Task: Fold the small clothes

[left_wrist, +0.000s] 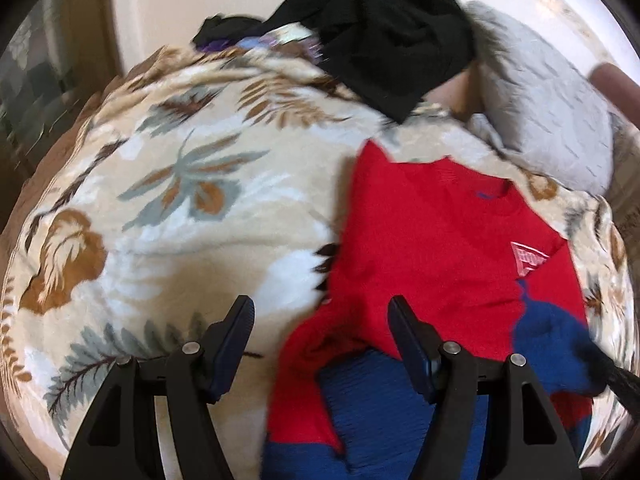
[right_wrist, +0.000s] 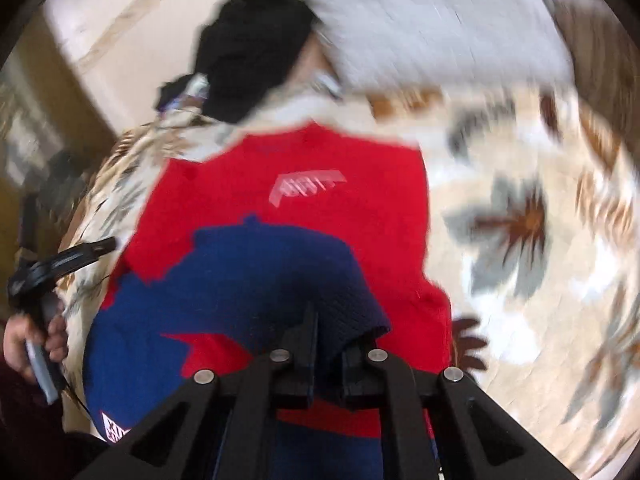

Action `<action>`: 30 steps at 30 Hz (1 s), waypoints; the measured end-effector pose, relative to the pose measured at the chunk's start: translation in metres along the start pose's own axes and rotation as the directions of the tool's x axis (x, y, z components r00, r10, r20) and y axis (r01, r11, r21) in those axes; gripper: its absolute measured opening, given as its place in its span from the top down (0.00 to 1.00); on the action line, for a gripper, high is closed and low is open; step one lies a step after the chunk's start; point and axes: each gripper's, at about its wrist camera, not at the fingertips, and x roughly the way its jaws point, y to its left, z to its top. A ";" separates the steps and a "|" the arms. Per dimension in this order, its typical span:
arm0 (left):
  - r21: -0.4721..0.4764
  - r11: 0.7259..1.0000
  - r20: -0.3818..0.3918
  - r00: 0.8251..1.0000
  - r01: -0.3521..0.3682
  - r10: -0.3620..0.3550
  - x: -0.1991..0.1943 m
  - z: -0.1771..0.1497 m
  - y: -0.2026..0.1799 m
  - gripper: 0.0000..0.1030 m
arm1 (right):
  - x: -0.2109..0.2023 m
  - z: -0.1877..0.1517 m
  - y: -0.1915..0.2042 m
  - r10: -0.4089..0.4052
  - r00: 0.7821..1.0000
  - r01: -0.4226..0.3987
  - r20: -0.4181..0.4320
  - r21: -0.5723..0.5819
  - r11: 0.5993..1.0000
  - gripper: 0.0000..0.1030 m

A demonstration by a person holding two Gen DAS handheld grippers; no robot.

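Garment: red and navy sweater [left_wrist: 432,248] lying on a leaf-print blanket [left_wrist: 160,200], collar towards the grey pillow [left_wrist: 552,112].
Left gripper [left_wrist: 320,324]: jaws spread, nothing between them; left finger over the blanket, right finger over the sweater's left part.
Right gripper [right_wrist: 326,344]: jaws pressed together, pinching a navy fold of the sweater, lifted over the red chest.
Background: black garment [left_wrist: 384,32] heaped beyond the sweater, beside the pillow.
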 end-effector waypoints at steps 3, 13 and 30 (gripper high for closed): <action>0.091 0.995 0.021 0.999 0.030 -0.032 -0.004 -0.005 -0.022 0.32 | 0.002 -0.003 -0.034 0.103 0.994 -0.093 -0.042 0.202 0.975 0.87; 0.277 0.960 -0.045 0.997 -0.044 0.059 0.033 -0.024 -0.067 0.32 | -0.016 -0.006 -0.003 0.156 0.986 -0.161 0.058 0.091 0.983 0.85; 0.301 0.952 -0.072 0.994 -0.059 0.084 0.024 -0.059 -0.056 0.30 | 0.005 -0.037 0.003 0.110 0.994 -0.110 -0.003 0.003 0.994 0.25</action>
